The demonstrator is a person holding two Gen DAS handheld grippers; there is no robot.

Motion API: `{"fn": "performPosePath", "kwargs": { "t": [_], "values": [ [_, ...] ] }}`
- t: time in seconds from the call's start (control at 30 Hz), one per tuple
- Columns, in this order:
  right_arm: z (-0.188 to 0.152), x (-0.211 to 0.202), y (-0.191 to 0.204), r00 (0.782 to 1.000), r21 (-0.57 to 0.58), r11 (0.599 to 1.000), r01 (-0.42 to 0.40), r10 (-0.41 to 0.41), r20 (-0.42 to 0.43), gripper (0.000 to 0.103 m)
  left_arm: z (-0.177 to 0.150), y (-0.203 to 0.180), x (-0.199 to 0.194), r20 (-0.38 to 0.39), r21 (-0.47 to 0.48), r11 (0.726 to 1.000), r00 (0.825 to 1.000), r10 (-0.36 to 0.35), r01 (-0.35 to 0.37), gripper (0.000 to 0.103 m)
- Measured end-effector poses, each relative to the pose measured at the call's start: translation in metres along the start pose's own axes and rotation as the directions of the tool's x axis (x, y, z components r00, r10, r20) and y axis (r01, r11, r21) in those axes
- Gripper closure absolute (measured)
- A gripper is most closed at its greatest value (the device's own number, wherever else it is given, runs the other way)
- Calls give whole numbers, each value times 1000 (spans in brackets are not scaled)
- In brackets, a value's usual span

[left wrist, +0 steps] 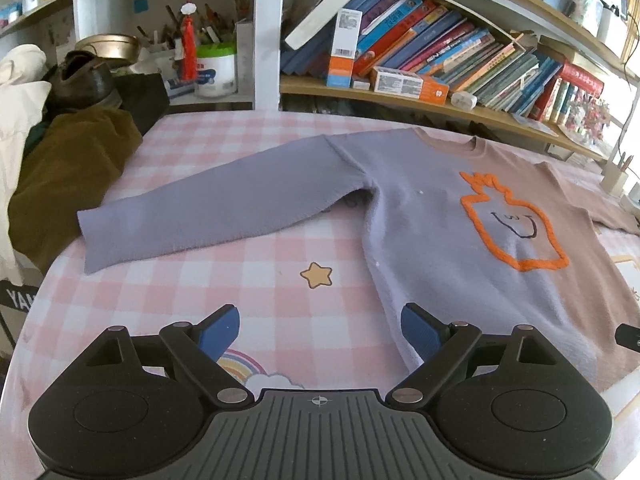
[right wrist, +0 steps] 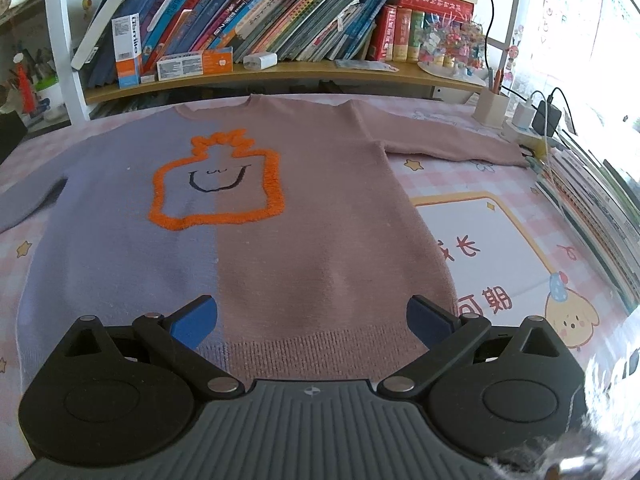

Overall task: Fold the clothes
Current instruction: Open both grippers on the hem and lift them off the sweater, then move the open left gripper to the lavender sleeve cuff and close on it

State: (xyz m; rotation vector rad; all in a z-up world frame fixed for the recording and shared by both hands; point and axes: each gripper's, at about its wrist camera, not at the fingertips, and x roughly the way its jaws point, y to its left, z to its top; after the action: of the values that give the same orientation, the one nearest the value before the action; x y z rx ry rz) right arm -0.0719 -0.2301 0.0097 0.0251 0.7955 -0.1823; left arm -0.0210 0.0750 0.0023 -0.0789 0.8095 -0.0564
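A: Knitted fabric is what the sweater is made of, half lilac and half dusty pink, with a raised orange outline on the chest. It is laid flat, front up, on the checked tablecloth, with the collar toward the bookshelf.

B: How is it expected to handle?

A: It is judged soft and limp, light to moderate in weight, and not fragile. No shape is held by it when lifted; any unsupported part can be expected to sag. The knit surface is judged to give good grip and little slip.

B: State of the grippers?

A: The left gripper is seen released, with nothing between its blue pads; it hangs over the lilac side edge near the hem. The right gripper is likewise spread and empty, above the ribbed hem.

B: Where should hold be taken?

A: The lilac sleeve is spread out to the side, and the pink sleeve reaches toward the pen holder. A pinch at a cuff or at the hem corners is advised, through a single edge, so that the layers are not bunched.
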Motion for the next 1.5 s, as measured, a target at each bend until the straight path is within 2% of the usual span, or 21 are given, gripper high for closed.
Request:
{"fn": "performPosePath", "kwargs": {
  "t": [0.27, 0.47, 0.57, 0.77, 0.93, 1.03, 1.17, 1.37, 1.5],
  "values": [
    [2, 2, 10, 1000, 9, 1000, 22, -22, -6, 1, 6, 13, 11, -6, -2, 1000, 1000, -10, 10, 13],
    [2, 1, 18, 999, 1, 999, 33, -33, -8, 1, 9, 37, 17, -1, -48, 999, 1000, 22, -22, 13],
    [2, 0, 22, 999, -3, 999, 38, -38, -8, 1, 8, 52, 17, 17, -83, 995, 998, 62, -60, 13],
    [-1, 1, 27, 998, -22, 999, 48, -48, -31, 1, 3, 99, 17, 51, -208, 965, 983, 176, -162, 13],
    [-2, 0, 31, 998, -44, 997, 57, -58, -37, 1, 2, 142, 18, 81, -355, 918, 972, 220, -178, 16],
    [-3, 0, 31, 997, -44, 997, 69, -70, -41, 1, 1, 160, 24, 87, -433, 886, 971, 223, -164, 33],
    [-5, -2, 28, 995, -39, 996, 86, -88, -47, 1, 0, 174, 37, 62, -491, 854, 971, 232, -173, 57],
    [-7, -5, 22, 991, -32, 993, 117, -118, -56, 1, 4, 179, 46, 77, -528, 833, 967, 243, -167, 64],
    [-9, -6, 17, 989, -18, 991, 135, -136, -64, 1, 8, 175, 52, 102, -566, 822, 983, 154, -71, 65]
  ]
}}
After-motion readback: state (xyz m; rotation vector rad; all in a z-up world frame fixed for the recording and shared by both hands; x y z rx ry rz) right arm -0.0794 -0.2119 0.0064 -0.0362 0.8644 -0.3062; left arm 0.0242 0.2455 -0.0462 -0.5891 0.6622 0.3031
